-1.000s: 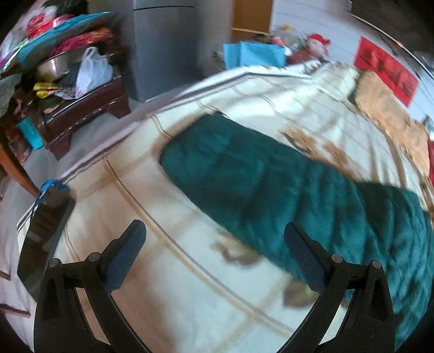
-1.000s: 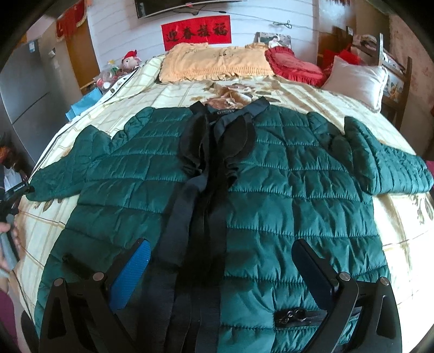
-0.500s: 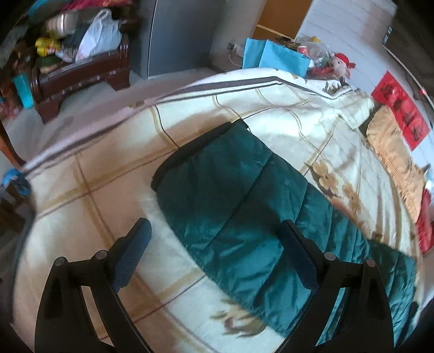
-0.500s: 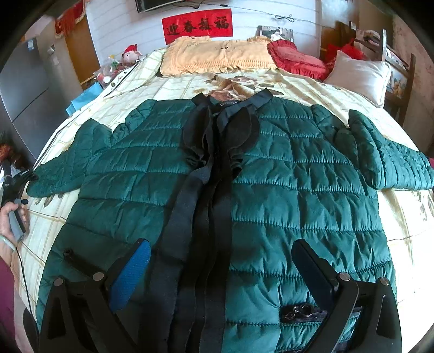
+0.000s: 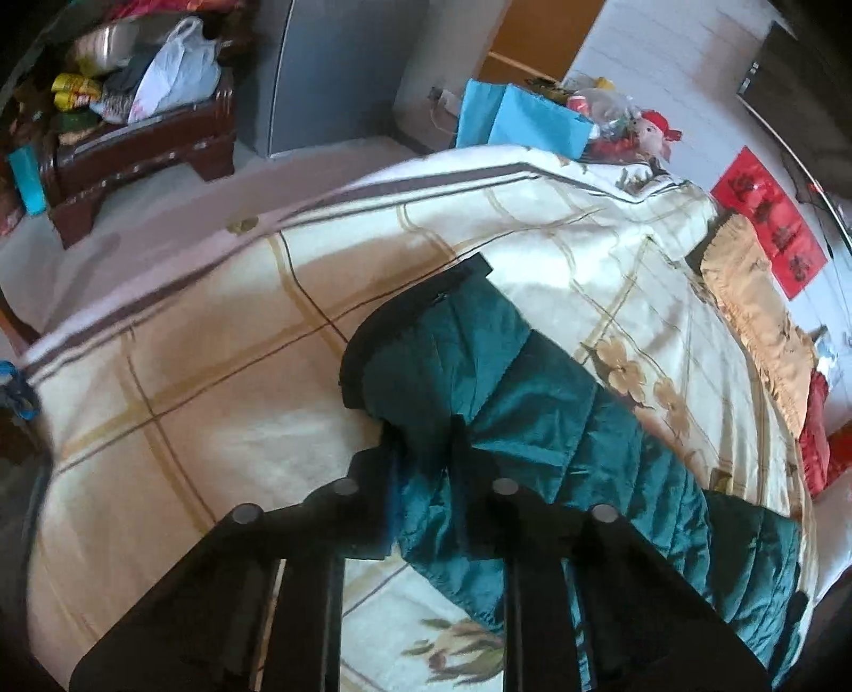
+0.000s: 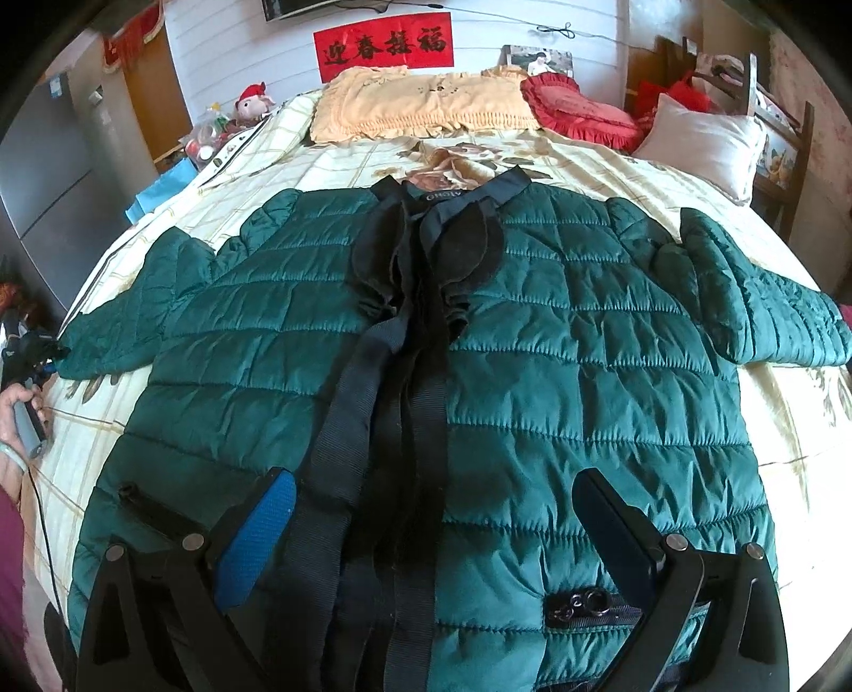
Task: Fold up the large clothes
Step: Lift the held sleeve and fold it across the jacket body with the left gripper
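The green quilted jacket (image 6: pixel 532 362) lay spread front-up across the middle of the bed (image 6: pixel 351 159), collar toward twelve o'clock and hem toward six o'clock in the right wrist view. Its black front placket (image 6: pixel 404 383) ran down the centre, and a small metal zip pull (image 6: pixel 580 607) sat near the hem at about five o'clock. One sleeve (image 6: pixel 756 303) was bent at the elbow at three o'clock; the other sleeve (image 5: pixel 479 383) stretched out toward nine o'clock, its black cuff (image 5: pixel 373 340) resting on the cream checked bedspread (image 5: pixel 213 383).

The left claw (image 5: pixel 426 479) was pinched together on that sleeve just behind the cuff, green fabric bunched between its fingers (image 5: pixel 373 479). In the right wrist view the same claw appeared small at nine o'clock, gripped by the person's left hand (image 6: pixel 21 404). The right claw (image 6: pixel 431 527) hung over the jacket's lower front at six o'clock with its jaws spread wide, its blue-padded finger (image 6: pixel 255 537) above the cloth and nothing held between them.

Toward twelve o'clock lay a yellow pillow (image 6: pixel 420 101), a red cushion (image 6: pixel 580 112) and a white pillow (image 6: pixel 697 143), below a red banner (image 6: pixel 383 45) on the wall. A plush toy (image 6: pixel 253 101) sat at eleven o'clock. In the left wrist view a dark wooden bench (image 5: pixel 144 143) piled with bags stood at eleven o'clock beside a grey fridge (image 5: pixel 341 69), with a blue bag (image 5: pixel 527 117) at one o'clock.
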A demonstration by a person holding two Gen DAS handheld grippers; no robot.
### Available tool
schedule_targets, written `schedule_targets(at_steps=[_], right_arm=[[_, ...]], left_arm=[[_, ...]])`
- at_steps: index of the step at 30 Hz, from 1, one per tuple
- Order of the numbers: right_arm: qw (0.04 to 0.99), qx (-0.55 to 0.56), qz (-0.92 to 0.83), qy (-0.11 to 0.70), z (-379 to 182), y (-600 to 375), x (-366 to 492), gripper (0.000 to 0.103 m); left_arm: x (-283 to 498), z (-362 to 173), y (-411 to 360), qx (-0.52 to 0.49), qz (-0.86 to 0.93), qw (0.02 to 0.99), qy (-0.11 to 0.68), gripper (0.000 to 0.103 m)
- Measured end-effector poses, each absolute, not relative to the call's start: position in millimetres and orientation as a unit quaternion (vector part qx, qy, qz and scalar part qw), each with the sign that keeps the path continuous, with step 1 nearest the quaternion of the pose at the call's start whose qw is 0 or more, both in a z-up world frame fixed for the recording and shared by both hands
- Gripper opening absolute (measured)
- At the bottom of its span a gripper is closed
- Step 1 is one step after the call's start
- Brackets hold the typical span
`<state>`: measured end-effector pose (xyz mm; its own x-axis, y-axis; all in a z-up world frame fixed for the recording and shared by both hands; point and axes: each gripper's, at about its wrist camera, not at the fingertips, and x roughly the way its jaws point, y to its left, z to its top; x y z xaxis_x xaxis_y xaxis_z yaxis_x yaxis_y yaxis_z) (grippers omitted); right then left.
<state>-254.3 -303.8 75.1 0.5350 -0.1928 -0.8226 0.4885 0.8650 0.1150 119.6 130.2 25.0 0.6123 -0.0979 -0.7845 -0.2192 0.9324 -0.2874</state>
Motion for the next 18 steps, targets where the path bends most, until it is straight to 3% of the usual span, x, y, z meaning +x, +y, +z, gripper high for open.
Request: schedule_targets(at_steps=[18], right_arm=[[0.868,0.181,-0.190,0.421,86,-308,-277,0.103]], left_arm=[[29,132,40,-0.117,-0.116,0.914,0.371,0.010]])
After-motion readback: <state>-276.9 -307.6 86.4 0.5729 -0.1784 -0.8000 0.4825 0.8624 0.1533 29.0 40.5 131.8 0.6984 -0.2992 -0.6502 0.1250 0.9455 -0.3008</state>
